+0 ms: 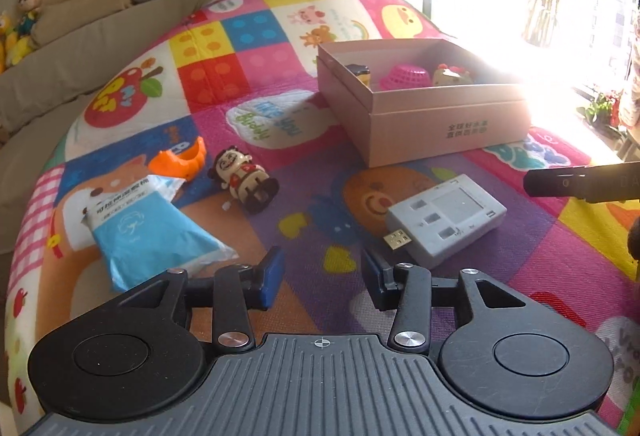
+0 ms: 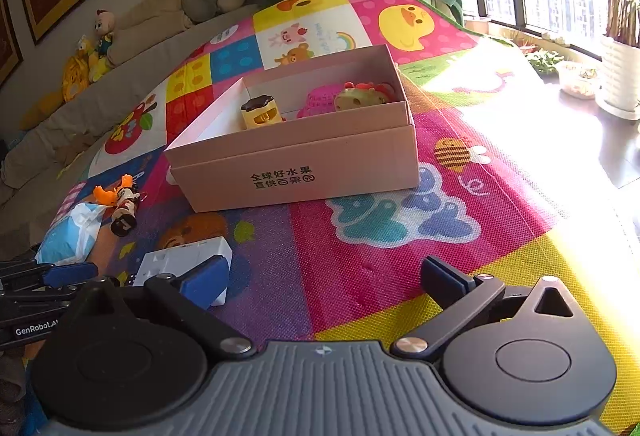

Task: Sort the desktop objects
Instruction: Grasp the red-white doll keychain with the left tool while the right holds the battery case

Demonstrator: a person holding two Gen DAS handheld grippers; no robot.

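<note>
Adapter (image 1: 446, 218) looks rigid, light and slick; we'd pinch its long flat sides. Left gripper (image 1: 322, 278) and right gripper (image 2: 324, 276) both gape, empty.

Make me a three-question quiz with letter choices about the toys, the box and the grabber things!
1. Where is the yellow toy with the brown lid?
A. inside the pink cardboard box
B. on the mat
C. on the sofa

2. What colour is the curved plastic piece beside the little lying figurine?
A. green
B. orange
C. black

3. How do the left gripper's jaws stand?
A. shut on the grey plug adapter
B. shut on nothing
C. open

Answers: 1 A, it stands within the box walls; 2 B, it is bright orange; 3 C, mat shows between the pads.
</note>
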